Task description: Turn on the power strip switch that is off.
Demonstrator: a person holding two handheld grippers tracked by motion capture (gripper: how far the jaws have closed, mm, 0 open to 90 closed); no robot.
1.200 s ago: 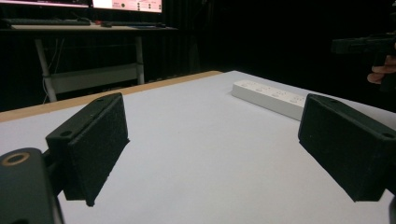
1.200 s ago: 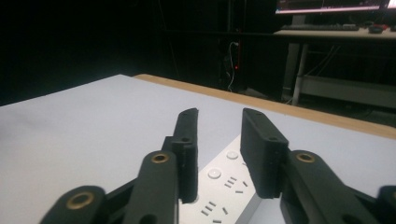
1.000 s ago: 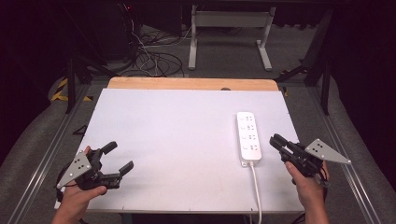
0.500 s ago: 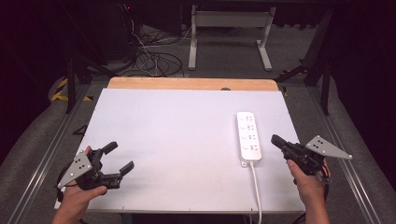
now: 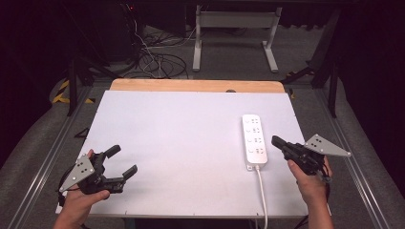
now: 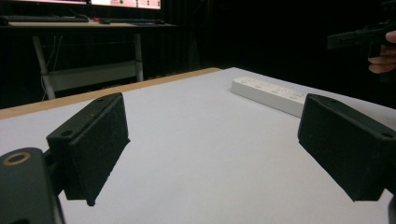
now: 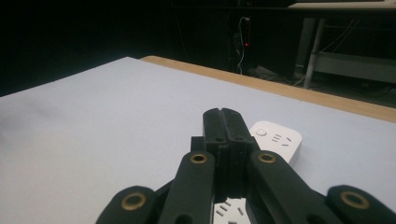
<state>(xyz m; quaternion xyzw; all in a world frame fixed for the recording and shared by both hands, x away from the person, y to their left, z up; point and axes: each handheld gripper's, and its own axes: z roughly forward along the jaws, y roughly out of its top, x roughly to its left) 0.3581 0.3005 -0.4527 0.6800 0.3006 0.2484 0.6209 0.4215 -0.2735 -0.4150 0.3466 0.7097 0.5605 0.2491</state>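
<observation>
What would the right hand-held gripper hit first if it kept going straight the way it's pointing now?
Most likely the white power strip. The right hand-held gripper, jaws shut, points toward it from its right side, and in the right gripper view the strip lies just beyond and under the jaw tips. Whether it would clear the top is unclear.

Hand-held gripper (image 7: pixel 223 122), jaws together, above power strip (image 7: pixel 275 140).

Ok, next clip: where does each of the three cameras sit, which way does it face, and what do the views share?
High view: above the person's side, looking forward and down on the table; both forearms, left gripper, right gripper.
Left gripper view: rides the left gripper, jaws wide apart, facing across the table toward the power strip.
Right gripper view: rides the right gripper, jaws pressed together, above the strip.
Shared: all show the power strip.
</observation>
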